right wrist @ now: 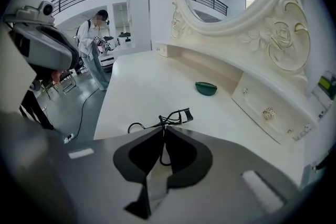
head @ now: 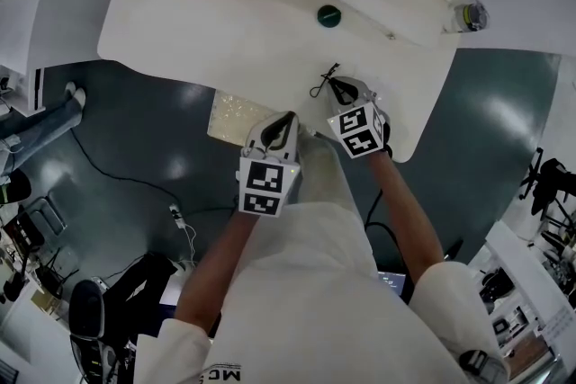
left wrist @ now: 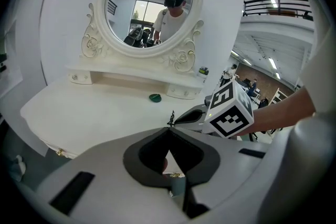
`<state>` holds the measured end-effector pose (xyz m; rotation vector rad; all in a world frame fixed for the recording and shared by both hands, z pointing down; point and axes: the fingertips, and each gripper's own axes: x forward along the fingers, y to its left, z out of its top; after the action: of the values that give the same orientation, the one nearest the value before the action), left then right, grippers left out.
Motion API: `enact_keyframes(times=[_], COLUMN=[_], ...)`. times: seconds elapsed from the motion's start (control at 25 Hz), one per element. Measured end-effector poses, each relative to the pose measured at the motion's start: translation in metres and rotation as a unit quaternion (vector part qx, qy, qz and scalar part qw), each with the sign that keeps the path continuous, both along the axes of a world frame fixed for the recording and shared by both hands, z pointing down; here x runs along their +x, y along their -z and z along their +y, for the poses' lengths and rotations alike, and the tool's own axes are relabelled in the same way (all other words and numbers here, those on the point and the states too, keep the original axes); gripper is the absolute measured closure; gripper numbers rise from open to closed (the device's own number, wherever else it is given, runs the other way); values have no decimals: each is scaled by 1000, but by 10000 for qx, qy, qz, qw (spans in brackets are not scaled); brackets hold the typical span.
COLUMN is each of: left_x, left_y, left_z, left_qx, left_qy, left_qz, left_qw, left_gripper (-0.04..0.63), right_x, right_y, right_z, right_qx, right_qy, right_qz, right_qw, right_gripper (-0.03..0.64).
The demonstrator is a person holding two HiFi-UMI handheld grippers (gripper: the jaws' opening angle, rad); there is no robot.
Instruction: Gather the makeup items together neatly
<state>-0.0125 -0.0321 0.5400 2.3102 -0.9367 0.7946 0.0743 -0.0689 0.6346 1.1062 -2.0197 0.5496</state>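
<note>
While you're looking down, right gripper (head: 337, 91): you're holding a black metal eyelash curler (head: 323, 83) over the white dressing table (head: 207, 22), probably bound for the small green disc (head: 328, 14).
Left gripper (left wrist: 169, 130): jaws are meeting, empty.
Right gripper view: you're pinching its handle loop.

**Table** (head: 207, 22): a wide bare stretch lies ahead and to the left of my left gripper (head: 289, 116), open for passing. **Compact** (head: 328, 14): the only loose thing mid-table, well apart from both my grippers, with clear room all round it. **Drawer ledge** (right wrist: 252, 102) and **mirror** (left wrist: 149, 0): these wall off the far side. **Bottle** (head: 470, 15): it stands at the ledge's right end. **My right gripper** (head: 332, 83), closed on the **curler** (right wrist: 180, 114), sits just beside my left, barring the way rightward.
</note>
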Motion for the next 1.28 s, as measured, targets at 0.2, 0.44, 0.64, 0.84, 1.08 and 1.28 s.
enact_keyframes(times=[0.2,0.44,0.64,0.84,1.08,1.28], left_x=[1,4,7,8,8,10], left_y=[2,5,11,15,14,10], left_z=[0,2,1,0,0,-7], left_qx=[21,60,134,178,147,119], left_qy=[-6,-42,-88,-69,9,119], left_qz=[-1,22,27,48,24,-5], left_qw=[10000,10000,9999,9998,9999,9999], left_gripper=[594,594,594,594,594,594], right_x=[-3,2,6,10,14,17], right_y=[4,15,27,38,49,46], right_z=[-2,-5,-5,-9,-27,-46], right_qx=[79,169,302,375,594,638], right_qy=[28,-194,-367,-620,-807,-896], right_qz=[-133,-255,-326,-365,-406,-408], right_qw=[9999,9993,9983,9967,9941,9931], right_gripper=[601,600,601,601,588,526])
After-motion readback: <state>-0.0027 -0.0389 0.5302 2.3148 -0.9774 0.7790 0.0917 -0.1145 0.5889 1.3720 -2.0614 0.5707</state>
